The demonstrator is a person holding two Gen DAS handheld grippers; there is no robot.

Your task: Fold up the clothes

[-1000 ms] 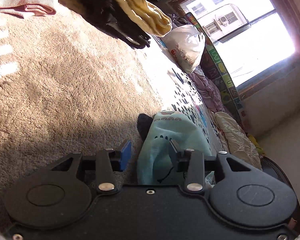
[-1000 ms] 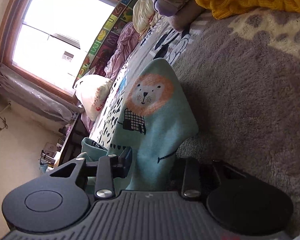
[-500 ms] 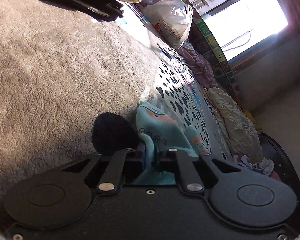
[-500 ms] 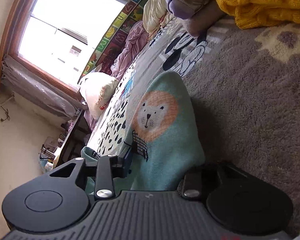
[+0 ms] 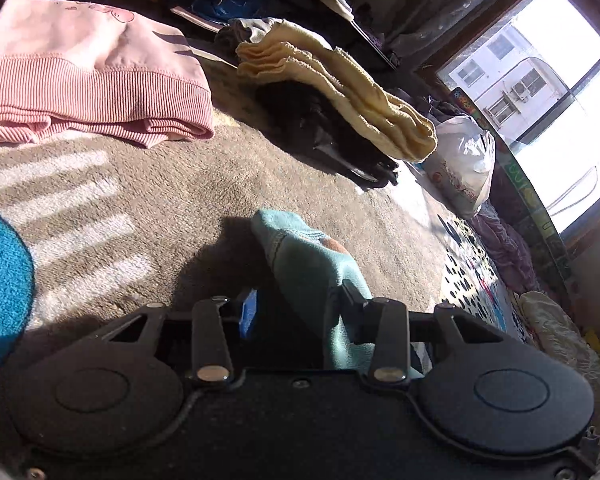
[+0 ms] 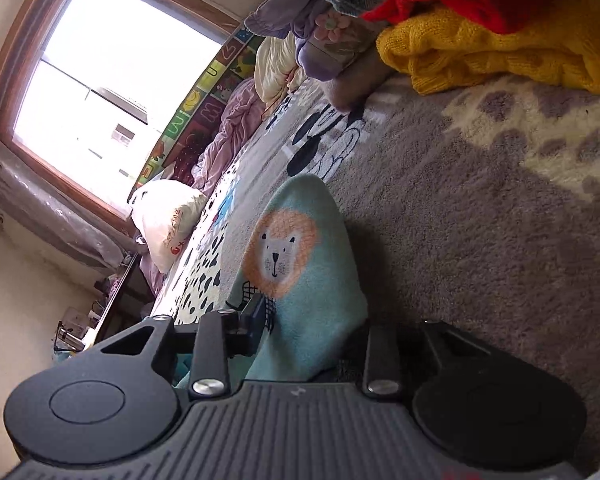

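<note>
Teal garment (image 6: 304, 300): soft matt fleece, lion print. Rug (image 5: 148, 200): shaggy grey-brown pile, rough. Pink sweatshirt (image 5: 80, 76) at ten o'clock: matt cotton, ribbed hem. Cream towel (image 5: 340, 84) at one o'clock: nubby terry. Bag (image 5: 464, 160) at two o'clock: glossy crinkled plastic. Yellow sweater (image 6: 500, 52) at one o'clock: coarse knit. Window frame (image 6: 4, 60): smooth brown wood. Left gripper (image 5: 300, 308), right gripper (image 6: 312, 328): matt black plastic, shiny metal rivets.

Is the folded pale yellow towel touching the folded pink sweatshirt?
Apart. The left wrist view shows bare brown carpet between the pale yellow towel and the pink sweatshirt.
</note>
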